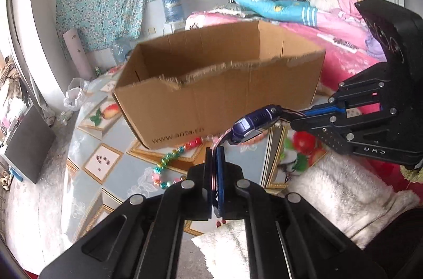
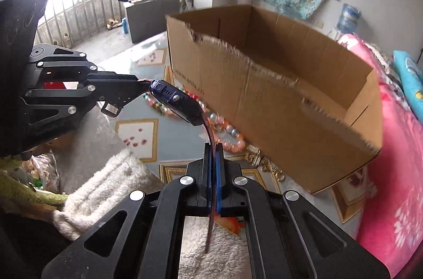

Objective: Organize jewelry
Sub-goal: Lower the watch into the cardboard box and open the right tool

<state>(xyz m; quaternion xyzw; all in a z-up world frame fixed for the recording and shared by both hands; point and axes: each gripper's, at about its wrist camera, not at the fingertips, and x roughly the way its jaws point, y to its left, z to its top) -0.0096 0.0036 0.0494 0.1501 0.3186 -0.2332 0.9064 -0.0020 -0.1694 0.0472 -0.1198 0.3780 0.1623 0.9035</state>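
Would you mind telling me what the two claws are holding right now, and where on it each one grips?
One watch, lifted between them: the left claw pinches one strap, the right claw the other.

Cardboard box (image 2: 277,99) rim motion-blurred

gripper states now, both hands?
Left gripper: closed on one pink strap of the dark blue digital watch.
Right gripper: closed on the watch's other pink strap.
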